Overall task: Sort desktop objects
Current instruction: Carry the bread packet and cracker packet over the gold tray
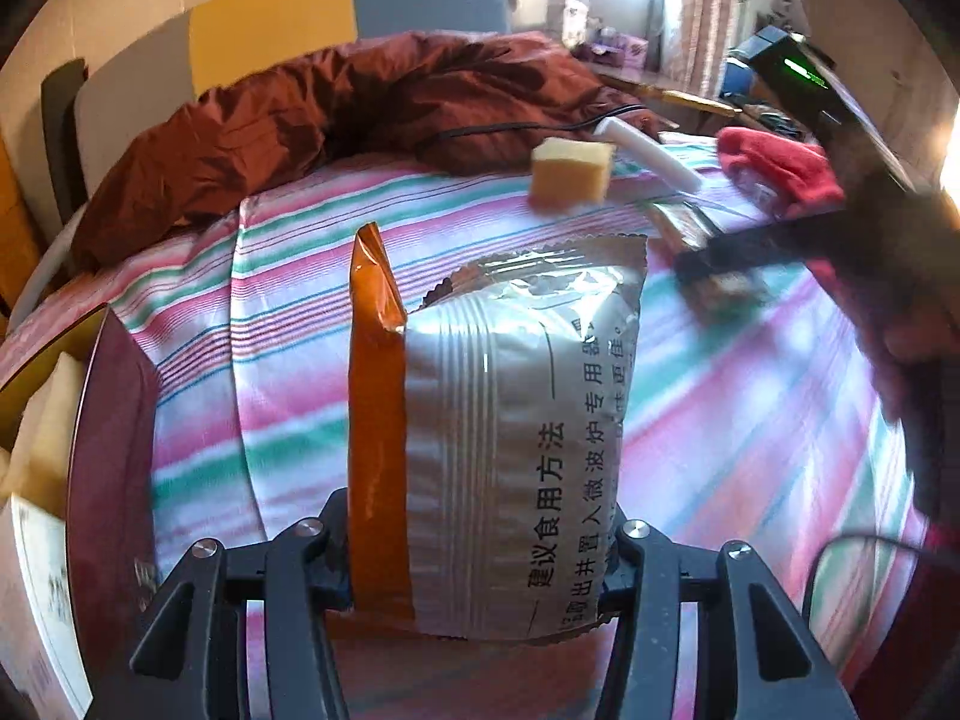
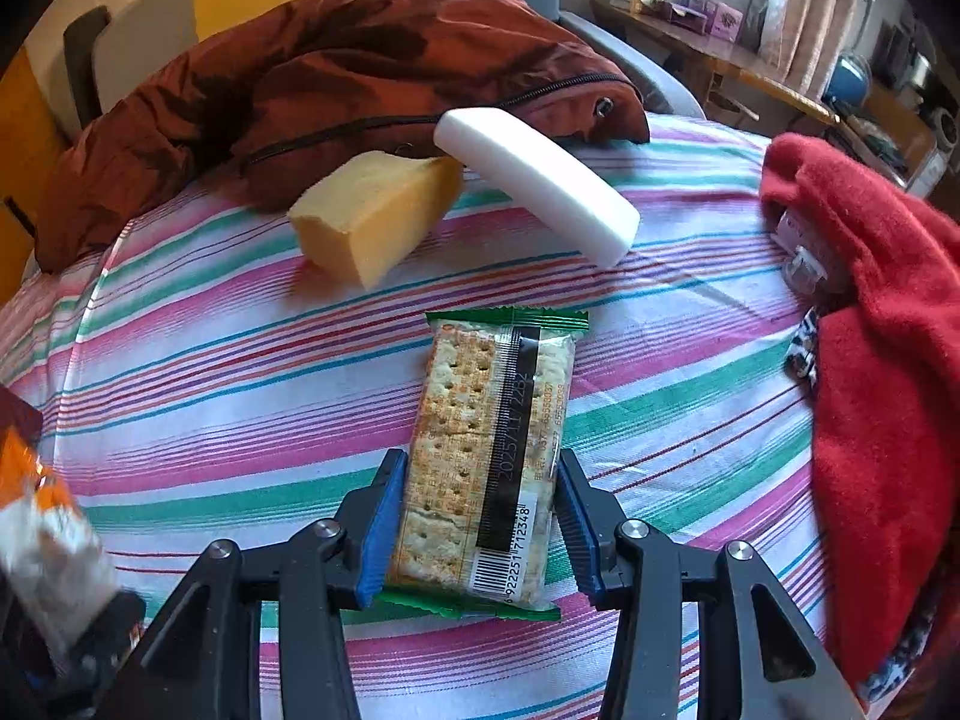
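Note:
My left gripper is shut on a silver snack bag with an orange side strip and black print. It holds the bag upright above the striped bedsheet. The same bag shows blurred at the right wrist view's lower left. My right gripper is shut on a clear cracker packet with green ends, its blue pads against the packet's long sides. In the left wrist view the right gripper is a dark blur at the right.
A yellow sponge block and a white bar lie further up the sheet, before a maroon jacket. A red cloth is heaped at the right. A dark red box stands at the left.

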Demonstrator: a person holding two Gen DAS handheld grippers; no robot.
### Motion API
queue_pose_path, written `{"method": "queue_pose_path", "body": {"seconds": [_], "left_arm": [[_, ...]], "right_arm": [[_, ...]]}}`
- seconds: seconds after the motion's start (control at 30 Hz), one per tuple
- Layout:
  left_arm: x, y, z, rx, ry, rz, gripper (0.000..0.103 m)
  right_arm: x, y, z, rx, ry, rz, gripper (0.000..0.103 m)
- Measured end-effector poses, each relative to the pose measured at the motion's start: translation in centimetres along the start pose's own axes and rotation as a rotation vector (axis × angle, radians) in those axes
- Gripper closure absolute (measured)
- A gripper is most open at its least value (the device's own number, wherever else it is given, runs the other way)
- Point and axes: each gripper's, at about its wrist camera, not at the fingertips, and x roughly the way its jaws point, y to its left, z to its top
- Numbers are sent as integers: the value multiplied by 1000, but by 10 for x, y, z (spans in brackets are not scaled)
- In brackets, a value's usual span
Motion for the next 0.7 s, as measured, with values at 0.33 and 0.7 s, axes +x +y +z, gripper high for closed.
{"method": "queue_pose_path", "body": {"seconds": [0.33, 0.7], "left_arm": [[-26, -3, -27, -13, -43, -64, 51], [-73, -18, -41, 46, -114, -177, 51]], "right_arm": [[-3, 4, 5, -132, -116, -65, 55], [-31, 28, 0, -182, -232, -29, 55]]}}
